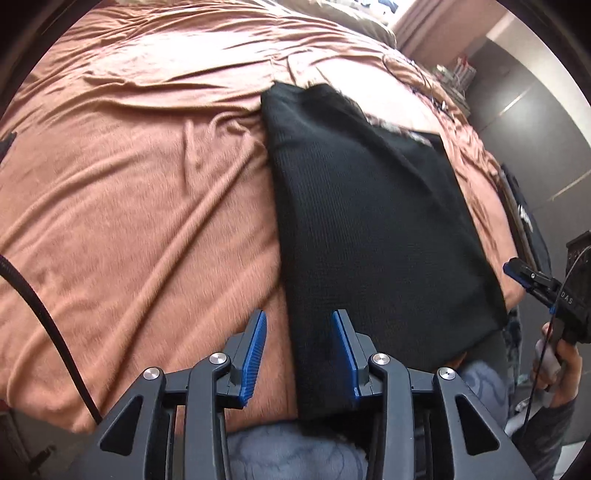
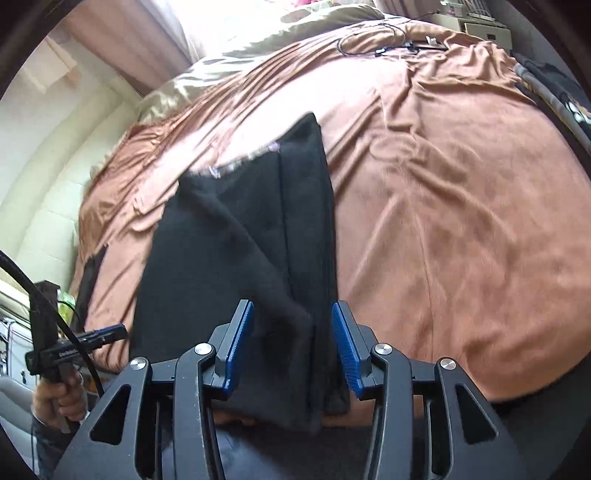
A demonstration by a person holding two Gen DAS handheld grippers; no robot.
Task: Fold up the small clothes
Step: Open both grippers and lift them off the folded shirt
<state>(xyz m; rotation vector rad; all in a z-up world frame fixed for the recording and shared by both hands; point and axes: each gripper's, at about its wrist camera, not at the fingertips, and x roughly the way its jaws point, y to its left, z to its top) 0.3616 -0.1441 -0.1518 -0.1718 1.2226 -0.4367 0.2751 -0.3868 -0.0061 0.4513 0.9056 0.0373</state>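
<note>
Both grippers (image 1: 298, 354) (image 2: 292, 347) gaped wide, held nothing; cloth (image 1: 369, 221) edge lay between pads, risked single-layer pinch, unravelled fold

A rumpled rust-brown bedspread (image 1: 147, 192) fills the frame; a pale block wall (image 2: 48, 155) stands at left, sunlit curtains (image 2: 155, 33) hang at top.

A folded black knit garment (image 2: 240, 236) lies lengthwise on a bed covered with a rumpled rust-brown sheet (image 2: 443, 206). The right gripper (image 2: 291, 347), black with blue-padded fingers (image 2: 240, 347), hovers with jaws parted over the garment's near end. The left gripper (image 2: 110, 334) appears at far left, hand-held.
</note>
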